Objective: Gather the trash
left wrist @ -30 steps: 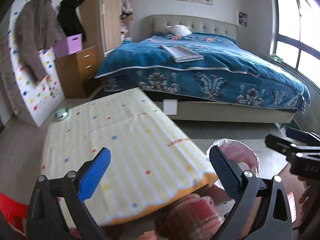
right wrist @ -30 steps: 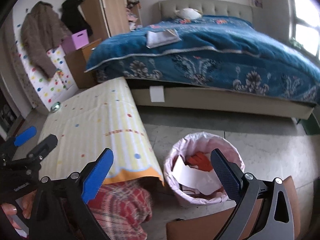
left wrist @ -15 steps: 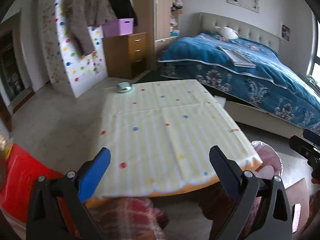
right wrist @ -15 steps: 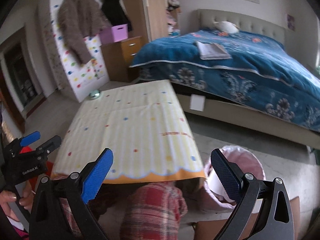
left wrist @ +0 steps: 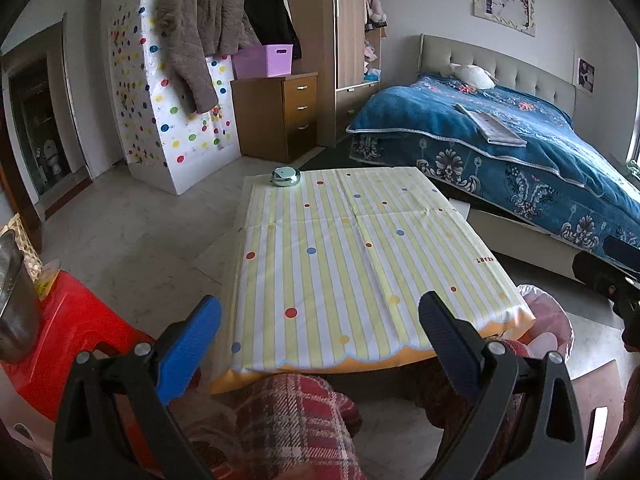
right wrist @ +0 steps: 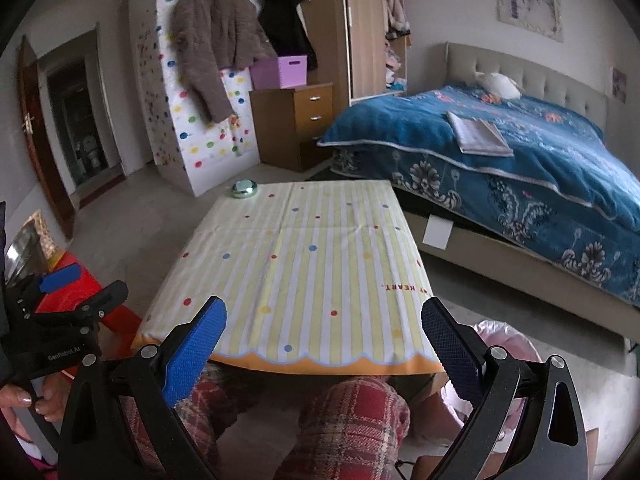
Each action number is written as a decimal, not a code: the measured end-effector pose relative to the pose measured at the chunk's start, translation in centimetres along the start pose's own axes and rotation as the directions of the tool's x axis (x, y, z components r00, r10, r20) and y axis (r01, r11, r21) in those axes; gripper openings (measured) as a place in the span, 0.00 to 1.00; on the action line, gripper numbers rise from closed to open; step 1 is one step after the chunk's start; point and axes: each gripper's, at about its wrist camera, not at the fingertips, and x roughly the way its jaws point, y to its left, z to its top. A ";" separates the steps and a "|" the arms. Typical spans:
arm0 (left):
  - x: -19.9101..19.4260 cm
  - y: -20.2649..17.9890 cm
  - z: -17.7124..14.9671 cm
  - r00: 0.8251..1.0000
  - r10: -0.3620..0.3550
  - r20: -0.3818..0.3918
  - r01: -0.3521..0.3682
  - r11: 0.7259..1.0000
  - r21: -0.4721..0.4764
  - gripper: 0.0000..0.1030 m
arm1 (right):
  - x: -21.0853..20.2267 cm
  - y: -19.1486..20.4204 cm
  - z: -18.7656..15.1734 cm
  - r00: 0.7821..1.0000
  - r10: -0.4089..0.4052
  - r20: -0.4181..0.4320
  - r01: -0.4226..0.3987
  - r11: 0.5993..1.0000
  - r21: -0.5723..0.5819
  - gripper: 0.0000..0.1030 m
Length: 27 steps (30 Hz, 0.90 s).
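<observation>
Swinging away from the bin since a second ago: both views turning left, the pink-lined trash bin (left wrist: 548, 320) sliding from near the middle out to the right edge, the counter (left wrist: 360, 248) now filling the frame.

Holding nothing in either hand: left claw (left wrist: 316, 312) gaping wide over the near edge of the striped cloth, right claw (right wrist: 324, 312) spread just as wide beside it, blue pads bare.

Looking well along, judging by the surface: showing no scrap, wrapper or paper anywhere on the cloth, only a small round tin (left wrist: 286, 177) sitting at the far left corner, probably not rubbish. Standing on the floor just off the near right corner, half hidden behind the hanging cloth and the right claw, the bin giving little view of its contents now. Remaining, most likely, a sweep of the floor and the left side for anything missed.

Offering open room straight ahead and across the whole cloth. Crowding in on the left: a red stool (left wrist: 72, 320) carrying a metal pot (left wrist: 12, 304), close to the left claw. Closing off the right beyond the bin: the bed (left wrist: 520, 152). Tucking under the scalloped near edge: plaid-clad knees (left wrist: 296, 412), leaving little clearance below.
</observation>
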 end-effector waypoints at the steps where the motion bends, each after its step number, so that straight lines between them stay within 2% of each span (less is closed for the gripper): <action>1: 0.0 0.0 0.1 1.000 0.000 0.001 0.000 1.000 0.000 0.93 | -0.1 0.0 0.1 1.000 0.001 0.001 -0.001 1.000 0.000 0.94; 27: 0.7 0.1 0.3 1.000 0.007 -0.016 -0.007 1.000 0.001 0.93 | 0.0 -1.2 0.4 1.000 0.003 -0.015 -0.003 1.000 0.009 0.94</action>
